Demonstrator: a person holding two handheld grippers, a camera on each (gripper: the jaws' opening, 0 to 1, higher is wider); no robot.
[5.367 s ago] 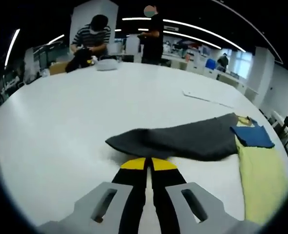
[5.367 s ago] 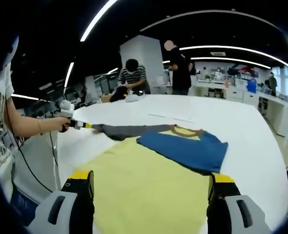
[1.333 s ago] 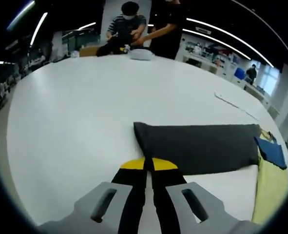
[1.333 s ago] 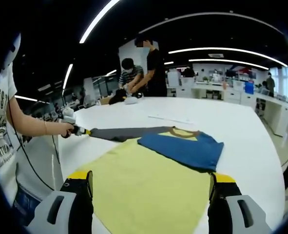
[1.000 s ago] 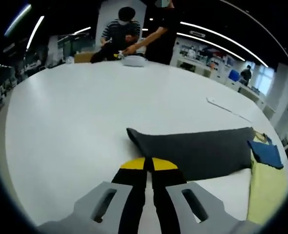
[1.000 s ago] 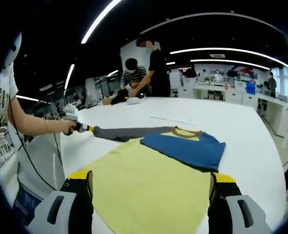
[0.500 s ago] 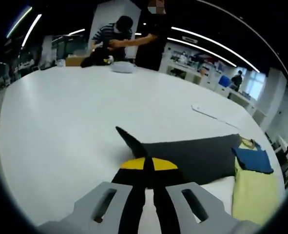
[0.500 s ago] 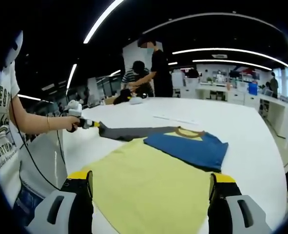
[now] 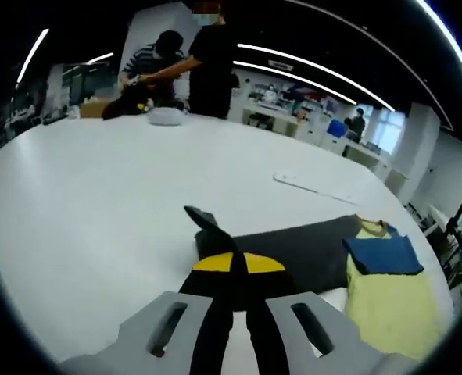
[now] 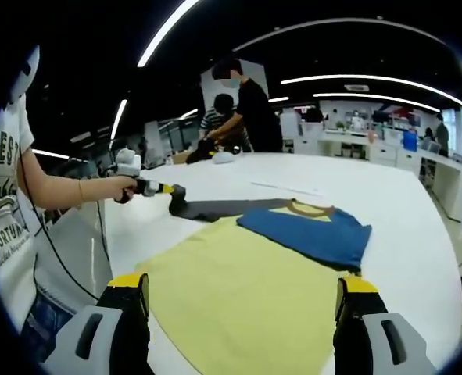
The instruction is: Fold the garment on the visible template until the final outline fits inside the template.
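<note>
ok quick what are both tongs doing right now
Left tongs: shut on the grey sleeve, its end lifted off the white table.
Right tongs: open, holding nothing, above the yellow shirt body.

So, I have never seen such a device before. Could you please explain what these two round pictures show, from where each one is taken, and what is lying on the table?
A person holds a hand tool with two fingers in each hand, and a fisheye camera rides on each tool. The left gripper view looks along the left gripper, whose yellow-tipped fingers are shut on the dark grey sleeve of a garment, lifting its end off the white table. The right gripper view looks along the right gripper, open and holding nothing above the yellow body of the same garment; there the left gripper comes in from the left. The blue sleeve is folded over the body. People work at the table's far side.
</note>
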